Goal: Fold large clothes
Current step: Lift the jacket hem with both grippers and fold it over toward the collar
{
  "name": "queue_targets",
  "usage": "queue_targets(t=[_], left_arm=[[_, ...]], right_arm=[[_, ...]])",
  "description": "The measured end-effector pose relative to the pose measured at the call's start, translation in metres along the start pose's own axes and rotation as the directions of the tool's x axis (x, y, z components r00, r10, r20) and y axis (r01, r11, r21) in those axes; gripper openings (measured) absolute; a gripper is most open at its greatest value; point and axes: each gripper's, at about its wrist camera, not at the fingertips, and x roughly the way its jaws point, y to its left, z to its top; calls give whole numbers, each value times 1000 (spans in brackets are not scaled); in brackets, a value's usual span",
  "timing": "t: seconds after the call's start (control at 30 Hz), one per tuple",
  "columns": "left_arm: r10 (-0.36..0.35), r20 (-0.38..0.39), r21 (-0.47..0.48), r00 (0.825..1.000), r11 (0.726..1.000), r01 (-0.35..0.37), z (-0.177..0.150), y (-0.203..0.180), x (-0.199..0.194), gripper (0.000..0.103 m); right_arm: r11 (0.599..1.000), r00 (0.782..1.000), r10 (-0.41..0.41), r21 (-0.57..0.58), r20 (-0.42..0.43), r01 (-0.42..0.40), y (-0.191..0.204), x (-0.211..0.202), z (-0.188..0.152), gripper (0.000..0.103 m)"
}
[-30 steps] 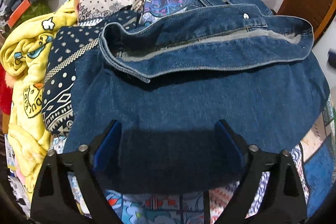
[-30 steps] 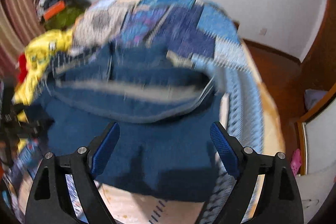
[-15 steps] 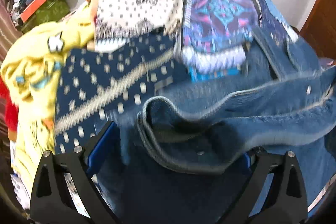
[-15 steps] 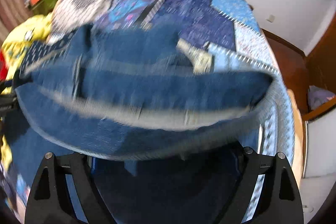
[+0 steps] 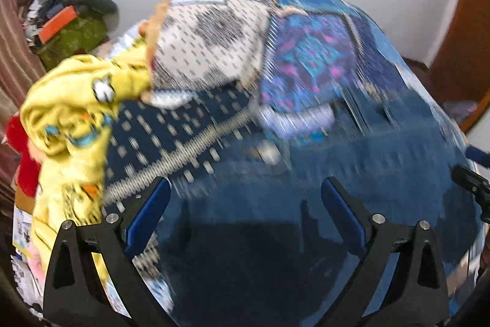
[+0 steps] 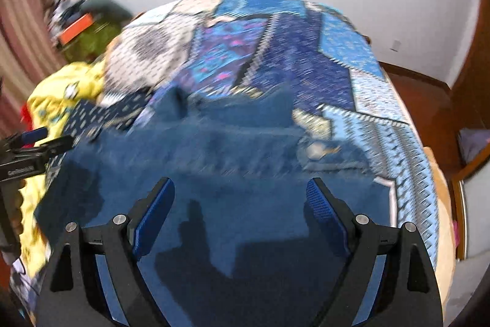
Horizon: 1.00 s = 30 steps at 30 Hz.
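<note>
A dark blue denim garment (image 5: 321, 183) lies folded on the patchwork bed cover (image 5: 309, 57); it also shows in the right wrist view (image 6: 232, 173). My left gripper (image 5: 245, 216) is open and empty above the denim's left part. My right gripper (image 6: 239, 213) is open and empty above the denim's right part. The right gripper's tip shows at the right edge of the left wrist view (image 5: 471, 180); the left gripper shows at the left edge of the right wrist view (image 6: 30, 149). Both views are motion-blurred.
A yellow printed blanket (image 5: 70, 118) and a navy dotted cloth (image 5: 171, 137) lie left of the denim. A green bag with an orange box (image 5: 70, 29) sits by the far wall. Wooden floor (image 6: 428, 100) and a wooden cabinet lie right of the bed.
The denim's raised upper edge has dropped flat onto the garment. Both grippers have pulled back and up from it, with their open fingers free of the fabric.
</note>
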Motion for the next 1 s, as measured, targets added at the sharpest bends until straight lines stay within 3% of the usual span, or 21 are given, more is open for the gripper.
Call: queue_targets(t=[0.17,0.27,0.4,0.5,0.6,0.7,0.83,0.9,1.0], left_arm=[[1,-32,47,999,999,0,-42,-26,-4,99],[-24,-71,60,997,998,28,-62,-38,-1,99],[6,-86,115,996,993,4,-87,-46,3,100],[-58,-77,50,995,997,62,-95,-31,-5,103],[-115,-77,19,990,993,117,-105,-17,-14,103],[-101,-64,34,993,994,104,-116,-9,-23,103],[-121,-65,-1,991,993,121,-135,-3,-35,103],[-112,-58,-2,992,994,112,-145,-3,-43,103],[-64,-79,-33,995,998,62,-160,4,-47,103]], right_arm=[[997,999,-3,-81,-47,-1,23,3,-28,86],[997,996,3,-74,-88,-10,22,10,-40,86],[996,991,-16,-84,-130,5,14,15,-53,86],[997,990,-26,-73,-142,15,-3,8,-62,93],[997,986,-40,-71,-164,28,-23,0,-72,94],[995,986,-68,-79,-149,56,-38,-13,-83,94],[999,990,-32,-48,-135,25,-51,-31,-91,94],[992,983,-123,-43,-139,118,-55,-36,-95,95],[991,979,-133,-15,-154,132,-67,-38,-102,95]])
